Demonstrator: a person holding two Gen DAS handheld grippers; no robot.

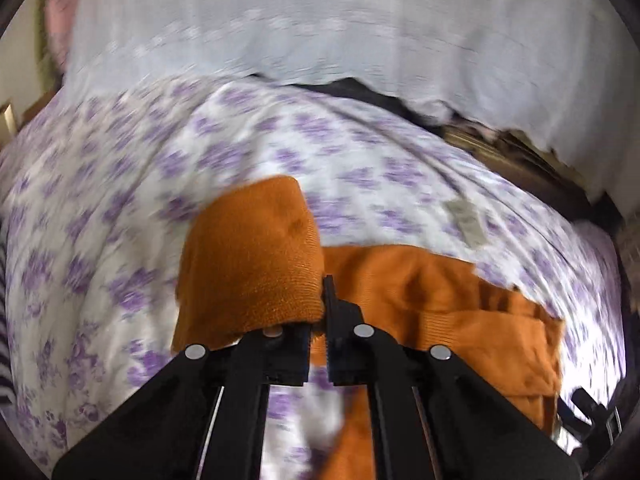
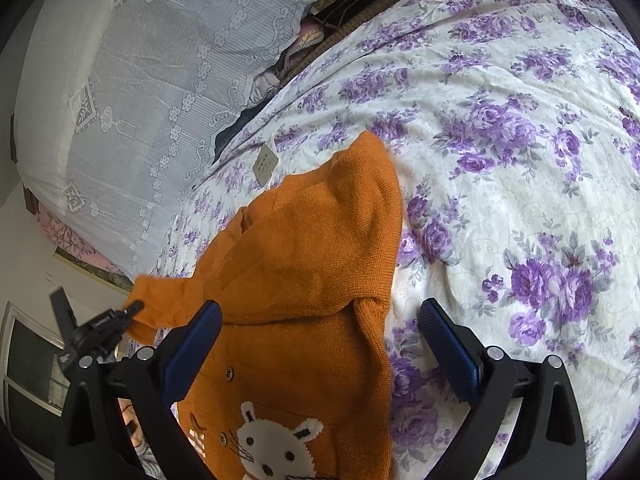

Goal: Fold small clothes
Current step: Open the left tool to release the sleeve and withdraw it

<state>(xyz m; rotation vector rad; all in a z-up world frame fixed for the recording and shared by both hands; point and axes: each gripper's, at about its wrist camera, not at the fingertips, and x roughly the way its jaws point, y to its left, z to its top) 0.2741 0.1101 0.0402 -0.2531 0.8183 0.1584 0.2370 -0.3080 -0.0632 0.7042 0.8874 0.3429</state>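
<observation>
Here, at the left, the left gripper (image 1: 318, 320) is clamped on a sleeve (image 1: 252, 256) of the orange cardigan (image 2: 304, 264), lying on the floral bedspread (image 2: 520, 160). To the right, the right gripper (image 2: 320, 340) hangs apart above it. The knit looks soft, light and floppy; hems and cuffs seem the best holds.

My left gripper (image 1: 319, 322): matt black plastic, dull silver rivet heads, clamped on knit sleeve. Orange cardigan (image 2: 304, 264): fine-ribbed wool-like knit, matt, slightly fuzzy; white rabbit motif knitted in, small dark buttons. My right gripper (image 2: 320, 340): jaws apart, dark blue ribbed pads (image 2: 448, 344), rubbery-looking. Bedsheet (image 2: 500, 140): soft matt cotton-like cloth, purple floral print, creased. Far left, white lace cover (image 2: 140, 80), sheer, embroidered. Small paper tag (image 2: 266, 166) on sheet.
</observation>
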